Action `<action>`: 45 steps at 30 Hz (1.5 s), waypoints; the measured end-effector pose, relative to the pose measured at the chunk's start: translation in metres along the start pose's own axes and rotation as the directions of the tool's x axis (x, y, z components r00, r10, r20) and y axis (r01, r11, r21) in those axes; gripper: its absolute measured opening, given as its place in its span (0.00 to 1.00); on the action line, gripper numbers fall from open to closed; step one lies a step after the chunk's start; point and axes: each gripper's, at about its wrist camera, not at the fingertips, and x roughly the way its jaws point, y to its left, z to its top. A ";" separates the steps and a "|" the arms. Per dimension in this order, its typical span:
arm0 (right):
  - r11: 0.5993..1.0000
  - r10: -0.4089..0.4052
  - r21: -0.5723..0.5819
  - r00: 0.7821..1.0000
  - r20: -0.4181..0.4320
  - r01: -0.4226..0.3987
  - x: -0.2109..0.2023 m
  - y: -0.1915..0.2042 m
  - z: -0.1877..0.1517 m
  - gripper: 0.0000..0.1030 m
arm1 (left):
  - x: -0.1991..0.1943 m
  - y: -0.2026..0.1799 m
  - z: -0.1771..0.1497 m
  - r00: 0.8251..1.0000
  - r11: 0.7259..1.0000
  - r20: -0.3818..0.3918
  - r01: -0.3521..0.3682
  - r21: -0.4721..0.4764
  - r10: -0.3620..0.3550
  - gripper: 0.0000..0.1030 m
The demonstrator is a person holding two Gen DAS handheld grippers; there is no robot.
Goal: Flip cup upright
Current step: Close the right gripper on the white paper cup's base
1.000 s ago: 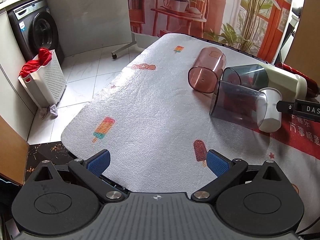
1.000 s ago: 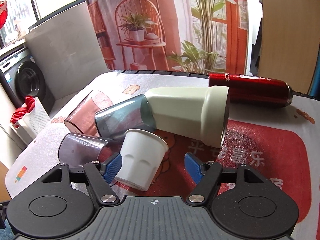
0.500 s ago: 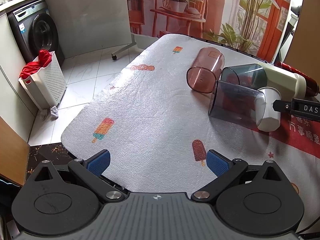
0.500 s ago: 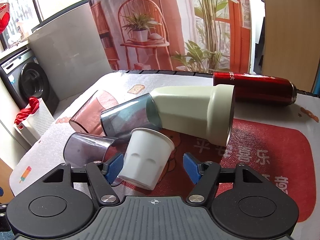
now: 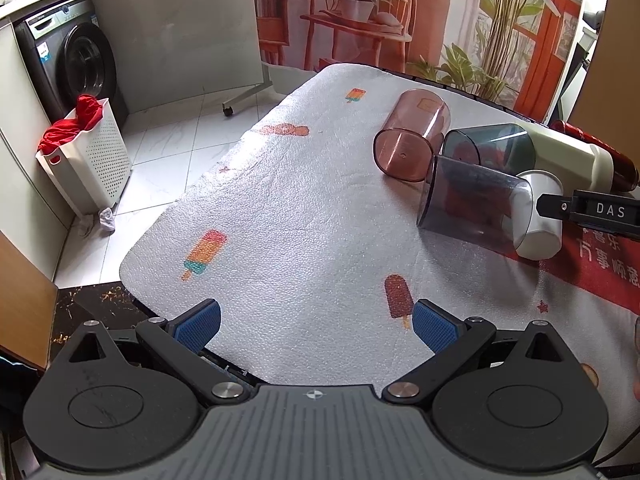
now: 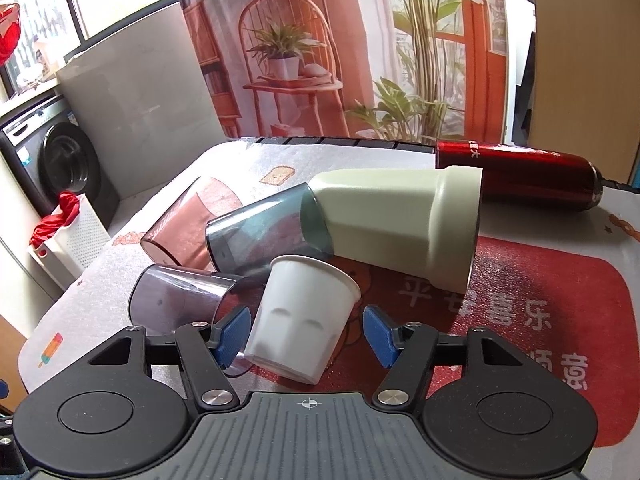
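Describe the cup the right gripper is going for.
On the red mat, in the heap of tipped cups, find the small white cup lying between the right gripper fingers. It is the only opaque white one, smaller than the grey tumblers beside it.

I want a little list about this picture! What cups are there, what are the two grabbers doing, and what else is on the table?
White cup: tipped over, between the open jaws of the right hand-held gripper
Left hand-held gripper: open, holding nothing, over the table's near edge
Other cups: pink see-through cup, two grey see-through cups, big cream cup, all lying down
Red bottle: lying behind the cream cup
Table cover: white with ice-lolly pictures
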 end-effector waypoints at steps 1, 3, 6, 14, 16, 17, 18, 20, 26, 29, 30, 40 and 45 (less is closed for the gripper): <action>1.000 0.001 -0.001 1.000 0.000 -0.001 0.001 0.001 0.000 0.57 | 0.000 -0.001 -0.001 1.000 1.000 -0.001 0.003 0.003 -0.003 1.00; 1.000 0.003 -0.003 1.000 -0.003 -0.003 0.002 0.001 0.001 0.56 | 0.001 -0.002 -0.003 1.000 1.000 -0.003 0.005 0.011 -0.005 1.00; 1.000 0.001 -0.002 1.000 -0.009 -0.001 0.006 0.004 0.002 0.54 | 0.003 -0.002 -0.004 1.000 1.000 -0.007 0.011 0.011 -0.011 1.00; 0.999 0.015 0.050 1.000 -0.018 -0.014 0.013 -0.001 -0.002 0.48 | 0.005 -0.002 -0.010 1.000 1.000 -0.014 0.013 0.014 -0.013 1.00; 0.998 0.019 0.052 1.000 -0.017 -0.018 0.013 0.000 -0.002 0.47 | 0.007 -0.003 -0.011 1.000 1.000 -0.022 0.016 0.017 -0.015 1.00; 0.998 0.019 0.052 1.000 -0.016 -0.018 0.013 0.000 -0.003 0.47 | 0.007 -0.004 -0.012 1.000 1.000 -0.025 0.018 0.017 -0.017 1.00; 0.998 0.020 0.053 1.000 -0.017 -0.019 0.013 0.000 -0.003 0.46 | 0.008 -0.004 -0.013 0.999 1.000 -0.027 0.020 0.016 -0.020 1.00; 0.998 0.019 0.053 1.000 -0.017 -0.019 0.013 0.000 -0.002 0.46 | 0.009 -0.004 -0.014 0.999 1.000 -0.029 0.024 0.016 -0.023 1.00; 0.998 0.016 0.053 1.000 -0.017 -0.015 0.013 0.000 -0.003 0.46 | 0.008 -0.002 -0.014 0.999 1.000 -0.025 0.029 0.006 -0.029 1.00; 0.998 0.017 0.056 1.000 -0.016 -0.016 0.012 0.000 -0.003 0.46 | 0.008 -0.001 -0.014 0.999 1.000 -0.024 0.030 0.006 -0.030 1.00; 0.998 0.019 0.057 1.000 -0.018 -0.018 0.012 0.000 -0.003 0.45 | 0.007 -0.002 -0.014 0.999 1.000 -0.023 0.030 0.006 -0.030 1.00; 0.996 0.034 0.080 0.999 -0.024 -0.032 0.005 -0.003 -0.010 0.45 | 0.003 -0.004 -0.015 1.000 1.000 -0.013 0.023 0.020 -0.023 1.00; 0.994 0.050 0.095 0.998 -0.026 -0.048 0.001 -0.006 -0.014 0.46 | 0.003 -0.006 -0.013 1.000 1.000 -0.007 0.012 0.021 -0.011 1.00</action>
